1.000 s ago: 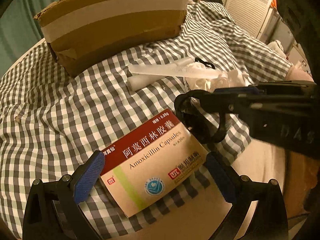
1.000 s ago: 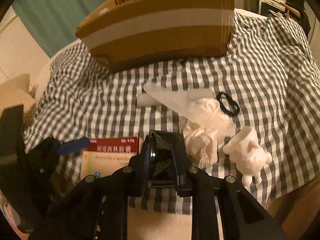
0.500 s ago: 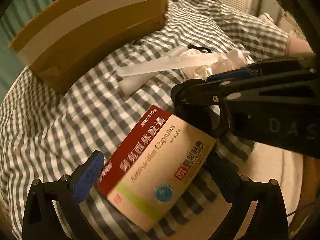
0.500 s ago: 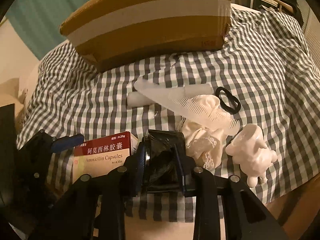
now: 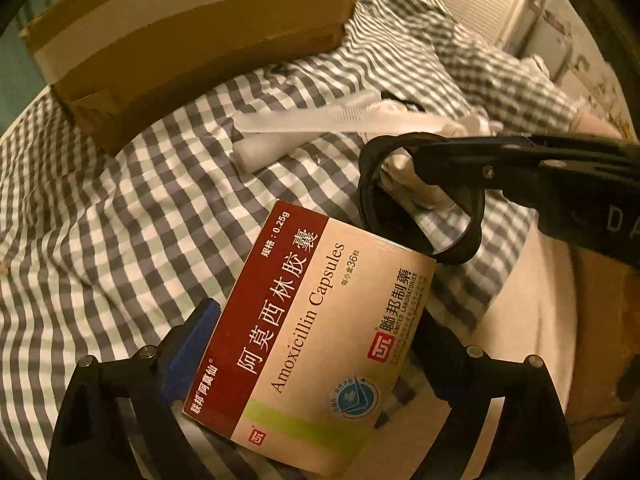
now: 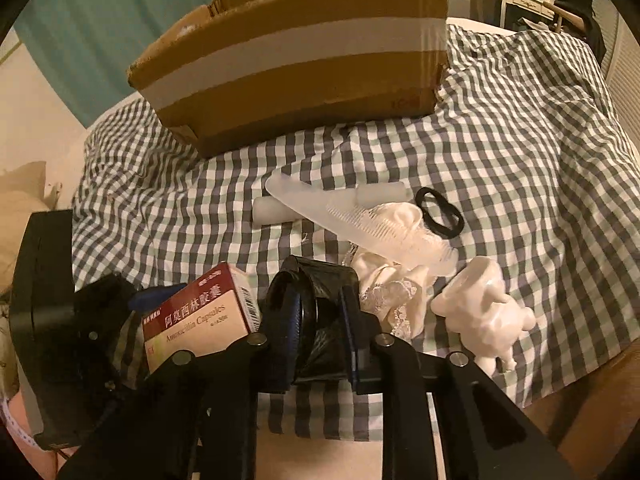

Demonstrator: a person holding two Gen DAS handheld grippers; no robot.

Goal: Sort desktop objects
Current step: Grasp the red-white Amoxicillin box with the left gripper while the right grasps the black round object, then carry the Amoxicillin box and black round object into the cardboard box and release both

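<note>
My left gripper (image 5: pixel 316 344) is shut on a red and cream Amoxicillin medicine box (image 5: pixel 320 328) and holds it tilted above the checked cloth; the box also shows in the right wrist view (image 6: pixel 200 320). My right gripper (image 6: pixel 320 320) is shut on a black roll of bags (image 6: pixel 324 316), lifted off the cloth; in the left wrist view the roll (image 5: pixel 420 200) hangs just right of the medicine box. An open cardboard box (image 6: pixel 296 72) stands at the back of the table.
On the cloth lie a translucent comb (image 6: pixel 352 216), a white tube (image 6: pixel 272 212), a black hair tie (image 6: pixel 440 212), a lace cloth (image 6: pixel 392 280) and a white figurine (image 6: pixel 484 312). The table's front edge is near.
My left gripper has closed on the medicine box and lifted it, tilting it upward. My right gripper has risen a little with the black roll.
</note>
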